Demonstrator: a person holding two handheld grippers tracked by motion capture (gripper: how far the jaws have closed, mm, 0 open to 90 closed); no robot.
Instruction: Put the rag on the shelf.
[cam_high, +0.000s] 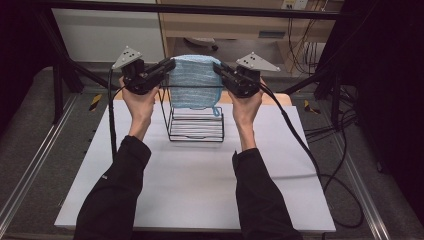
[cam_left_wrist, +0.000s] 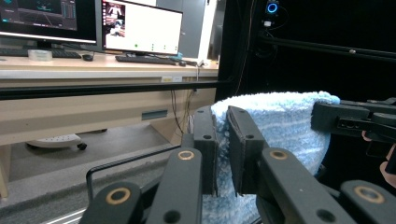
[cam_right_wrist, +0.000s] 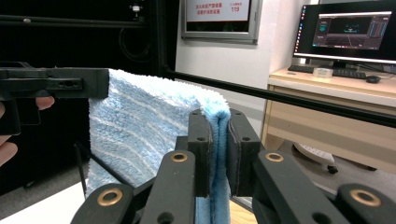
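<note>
A light blue striped towel (cam_high: 194, 80) hangs folded in the air above a black wire rack (cam_high: 195, 122) standing on the white table sheet (cam_high: 200, 185). My left gripper (cam_high: 171, 64) is shut on the towel's upper left corner, and my right gripper (cam_high: 218, 67) is shut on its upper right corner. In the left gripper view the towel (cam_left_wrist: 275, 130) is pinched between the two black jaws of my left gripper (cam_left_wrist: 223, 149), with the other gripper (cam_left_wrist: 355, 120) at the far corner. In the right gripper view my right gripper (cam_right_wrist: 219, 149) has the towel's edge (cam_right_wrist: 140, 135) clamped in its jaws.
The rack's top rail (cam_high: 190, 87) runs across in front of the hanging towel. Black frame bars (cam_high: 200, 9) border the far side. Cables (cam_high: 320, 165) trail over the table's right edge. A desk with monitors (cam_left_wrist: 140, 28) stands beyond the table.
</note>
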